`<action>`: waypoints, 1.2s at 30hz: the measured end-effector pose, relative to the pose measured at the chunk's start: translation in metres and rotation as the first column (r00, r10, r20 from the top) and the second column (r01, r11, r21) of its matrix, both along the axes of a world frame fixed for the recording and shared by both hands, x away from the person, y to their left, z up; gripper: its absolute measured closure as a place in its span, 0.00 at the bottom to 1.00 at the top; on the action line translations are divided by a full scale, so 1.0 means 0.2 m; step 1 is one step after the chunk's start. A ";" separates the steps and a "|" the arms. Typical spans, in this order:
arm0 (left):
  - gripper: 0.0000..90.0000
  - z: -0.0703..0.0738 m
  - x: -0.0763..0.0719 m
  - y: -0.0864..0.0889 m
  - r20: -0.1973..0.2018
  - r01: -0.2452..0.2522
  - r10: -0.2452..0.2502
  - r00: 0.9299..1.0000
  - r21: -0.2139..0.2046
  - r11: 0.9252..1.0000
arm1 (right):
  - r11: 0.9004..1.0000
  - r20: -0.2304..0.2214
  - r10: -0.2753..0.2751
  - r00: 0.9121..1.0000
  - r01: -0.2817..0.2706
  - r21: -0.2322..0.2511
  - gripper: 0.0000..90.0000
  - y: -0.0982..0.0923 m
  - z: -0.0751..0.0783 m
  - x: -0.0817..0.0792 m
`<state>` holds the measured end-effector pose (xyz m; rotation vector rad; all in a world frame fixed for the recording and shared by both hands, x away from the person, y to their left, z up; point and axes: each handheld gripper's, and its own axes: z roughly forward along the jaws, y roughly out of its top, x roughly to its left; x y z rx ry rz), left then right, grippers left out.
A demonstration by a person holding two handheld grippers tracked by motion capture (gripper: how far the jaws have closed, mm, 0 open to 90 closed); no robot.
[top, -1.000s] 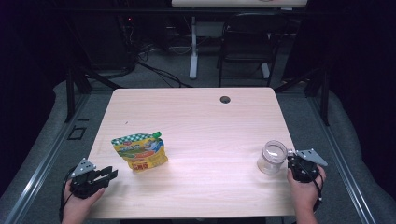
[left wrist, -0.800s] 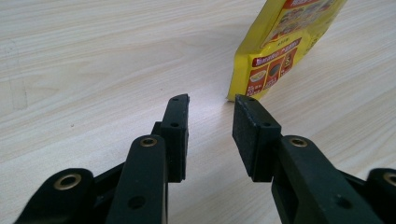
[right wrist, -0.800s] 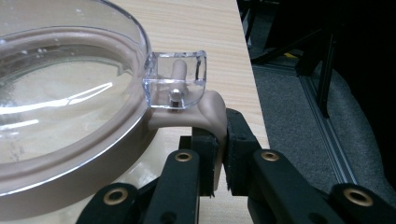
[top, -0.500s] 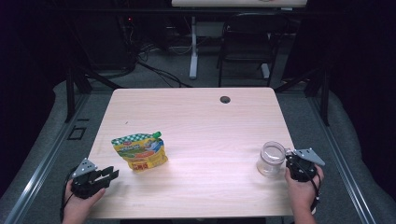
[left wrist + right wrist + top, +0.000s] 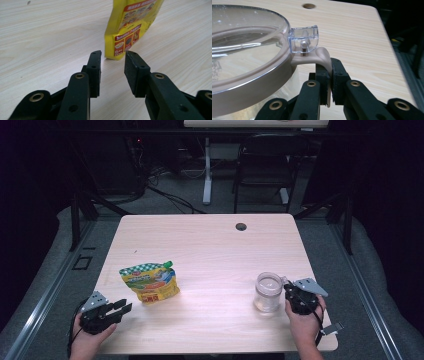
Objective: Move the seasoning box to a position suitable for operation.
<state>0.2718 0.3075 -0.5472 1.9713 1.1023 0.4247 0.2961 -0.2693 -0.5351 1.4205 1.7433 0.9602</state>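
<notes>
A yellow snack pouch (image 5: pixel 149 282) with a green cap lies on the table's left half. My left gripper (image 5: pixel 125 307) rests near the front left corner, open, its jaws pointing at the pouch (image 5: pixel 130 27) and a short way from it; nothing sits between the jaws of the left gripper (image 5: pixel 113 56). A clear jug (image 5: pixel 268 292) with a transparent lid (image 5: pixel 244 42) stands at the front right. My right gripper (image 5: pixel 287 292) is shut on the jug's beige handle (image 5: pixel 322 58), and in the right gripper view the right gripper (image 5: pixel 329 72) pinches that handle just below the lid's clear latch.
The wooden table (image 5: pixel 210 250) has a dark cable hole (image 5: pixel 241 226) near its far edge. A black chair (image 5: pixel 262 165) and a desk leg (image 5: pixel 206 170) stand beyond the table. The right hand is close to the table's front right corner.
The right gripper has slid the jug to the left, away from the table's right edge. The left gripper and the pouch have stayed where they were.
</notes>
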 end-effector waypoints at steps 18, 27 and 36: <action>0.74 0.02 -0.02 -0.10 0.007 0.067 -0.067 0.998 -0.009 0.998 | 0.988 0.023 0.156 0.987 -0.157 0.008 0.95 0.35 -0.02 -0.01; 0.73 0.01 -0.02 -0.13 0.009 0.092 -0.092 0.996 0.006 0.996 | 0.986 0.035 0.168 0.985 -0.168 0.014 0.95 0.39 -0.04 -0.01; 0.73 0.01 -0.02 -0.15 0.014 0.105 -0.105 0.994 0.011 0.994 | 0.982 0.038 0.188 0.981 -0.188 -0.007 0.94 0.41 -0.06 0.00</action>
